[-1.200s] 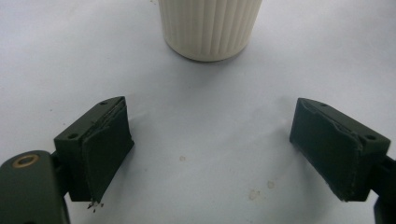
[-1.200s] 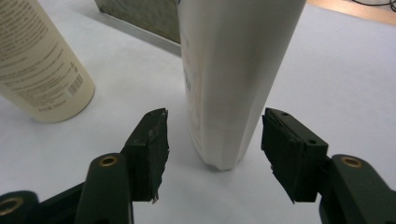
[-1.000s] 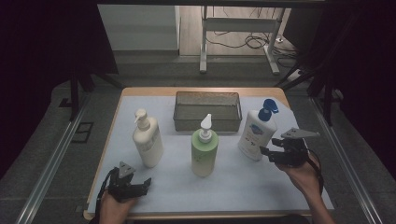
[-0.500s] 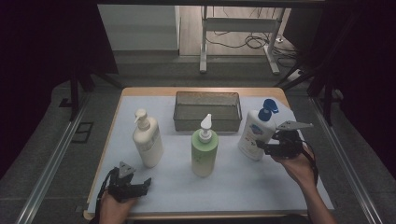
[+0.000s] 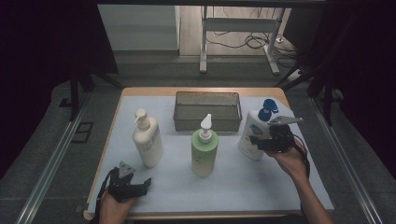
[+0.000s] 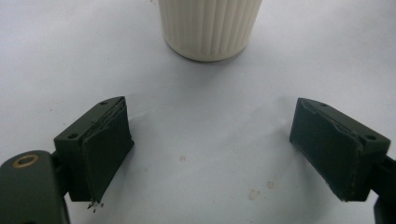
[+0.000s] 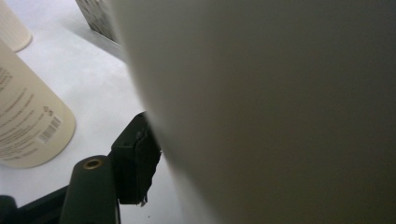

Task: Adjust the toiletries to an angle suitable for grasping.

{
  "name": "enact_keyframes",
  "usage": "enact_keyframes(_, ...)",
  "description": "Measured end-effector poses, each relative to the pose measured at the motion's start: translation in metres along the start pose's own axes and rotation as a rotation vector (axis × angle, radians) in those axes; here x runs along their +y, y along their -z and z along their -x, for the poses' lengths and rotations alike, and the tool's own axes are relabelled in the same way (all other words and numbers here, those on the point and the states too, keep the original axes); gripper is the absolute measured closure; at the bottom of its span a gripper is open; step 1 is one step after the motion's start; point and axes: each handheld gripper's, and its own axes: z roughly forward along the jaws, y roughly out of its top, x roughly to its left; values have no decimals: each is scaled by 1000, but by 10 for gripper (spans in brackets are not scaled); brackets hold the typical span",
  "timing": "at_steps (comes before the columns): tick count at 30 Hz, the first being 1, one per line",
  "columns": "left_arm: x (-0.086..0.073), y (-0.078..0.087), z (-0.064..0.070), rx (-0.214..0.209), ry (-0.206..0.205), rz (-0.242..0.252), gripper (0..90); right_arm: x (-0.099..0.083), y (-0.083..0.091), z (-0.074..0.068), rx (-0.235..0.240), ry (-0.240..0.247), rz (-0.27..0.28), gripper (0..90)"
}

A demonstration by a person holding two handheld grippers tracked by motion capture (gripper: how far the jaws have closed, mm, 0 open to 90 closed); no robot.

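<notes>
The right gripper (image 5: 259,141) has advanced leftward since the earlier frames and now sits against the white pump bottle with the blue cap (image 5: 254,133), which stands upright at the right of the white table mat (image 5: 243,186), just beside the right end of the wire mesh basket (image 5: 207,110). In the right gripper view one jaw pad presses the bottle wall (image 7: 280,112); the opposite jaw is hidden, so whether the grip is clamped cannot be told. The left gripper (image 5: 140,186) is unchanged at the near left edge, jaws spread wide with nothing between them, facing the cream pump bottle (image 6: 208,28). The green pump bottle (image 5: 204,151) stands at centre.
</notes>
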Motion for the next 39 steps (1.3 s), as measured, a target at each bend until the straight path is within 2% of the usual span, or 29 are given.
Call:
enact_keyframes(13, 0, 0, 0, 0, -1, -1, 121, 2, -6, 0, -5, 18, 28, 368)
enact_keyframes(17, 0, 0, 0, 0, -1, -1, 121, 0, -5, -1, -11, 7, 43, 379)
enact_keyframes(22, 0, 0, 0, -1, 2, 1, 121, -1, -3, -4, -21, -14, 45, 391)
enact_keyframes(26, 0, 0, 0, -1, 2, 1, 121, 1, -1, -8, -34, -6, 35, 395)
enact_keyframes(39, 0, 0, 0, -1, 2, 1, 121, 13, 15, -17, -17, -32, 63, 397)
